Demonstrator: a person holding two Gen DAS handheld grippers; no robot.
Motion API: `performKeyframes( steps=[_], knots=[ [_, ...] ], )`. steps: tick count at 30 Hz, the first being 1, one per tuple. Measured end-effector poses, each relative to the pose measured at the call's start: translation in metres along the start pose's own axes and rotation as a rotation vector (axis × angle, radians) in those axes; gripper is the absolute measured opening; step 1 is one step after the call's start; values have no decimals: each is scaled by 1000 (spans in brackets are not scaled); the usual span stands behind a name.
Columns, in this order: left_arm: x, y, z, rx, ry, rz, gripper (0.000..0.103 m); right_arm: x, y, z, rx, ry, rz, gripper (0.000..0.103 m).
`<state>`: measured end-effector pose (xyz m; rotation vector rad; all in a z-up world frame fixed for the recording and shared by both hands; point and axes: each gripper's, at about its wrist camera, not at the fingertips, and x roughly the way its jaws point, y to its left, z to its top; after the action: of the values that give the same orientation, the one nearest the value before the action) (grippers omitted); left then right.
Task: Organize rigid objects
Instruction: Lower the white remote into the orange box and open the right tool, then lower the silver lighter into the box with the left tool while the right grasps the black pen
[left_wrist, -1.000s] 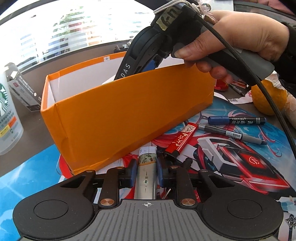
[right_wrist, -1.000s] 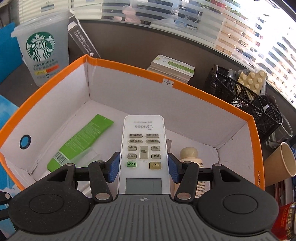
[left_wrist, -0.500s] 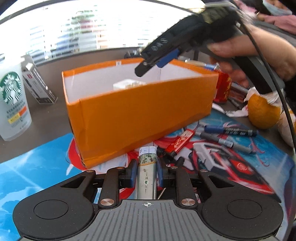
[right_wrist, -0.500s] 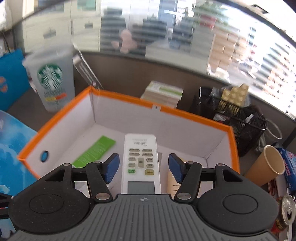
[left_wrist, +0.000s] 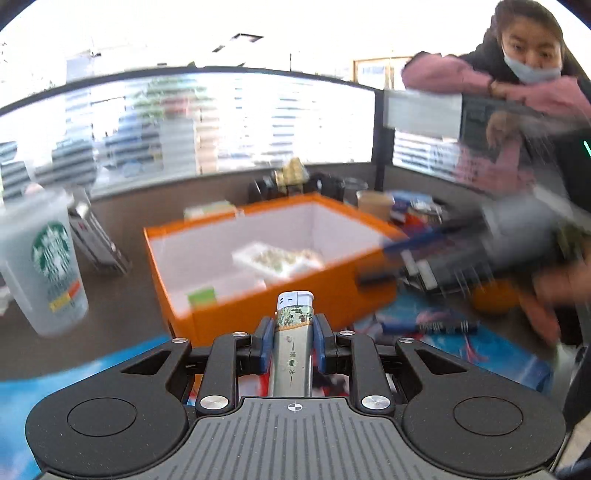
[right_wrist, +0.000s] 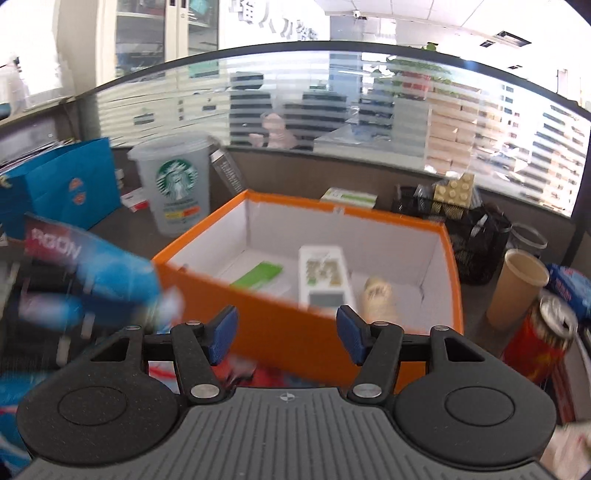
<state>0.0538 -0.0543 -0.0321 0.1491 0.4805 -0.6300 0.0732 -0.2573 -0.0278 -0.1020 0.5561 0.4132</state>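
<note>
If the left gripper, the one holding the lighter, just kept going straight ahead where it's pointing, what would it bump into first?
Probably the orange box. The left gripper, shut on the lighter, aims at the box's near wall, so the lighter's tip would likely touch there first. The picture is blurred, so it might just pass over the rim instead.
</note>
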Motion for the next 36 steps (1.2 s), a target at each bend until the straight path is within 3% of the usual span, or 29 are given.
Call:
performKeyframes(
  steps=[7, 14, 20, 32, 36],
  knots=[
    [27, 20, 39, -30, -5, 47, 21, 17, 30, -46, -42, 112, 63, 57],
    [71, 35, 60, -91, 55, 94, 21, 23, 2, -67, 15, 121, -61, 57],
    [109, 47, 64, -130, 154, 124, 21, 24, -21, -79, 91, 132, -51, 56],
    [172, 62, 57, -189, 389, 170, 21, 25, -24, -88, 124, 138, -27, 56],
    [180, 58, 55, -176, 420, 196, 21, 26, -24, -89, 122, 145, -25, 56]
  ],
)
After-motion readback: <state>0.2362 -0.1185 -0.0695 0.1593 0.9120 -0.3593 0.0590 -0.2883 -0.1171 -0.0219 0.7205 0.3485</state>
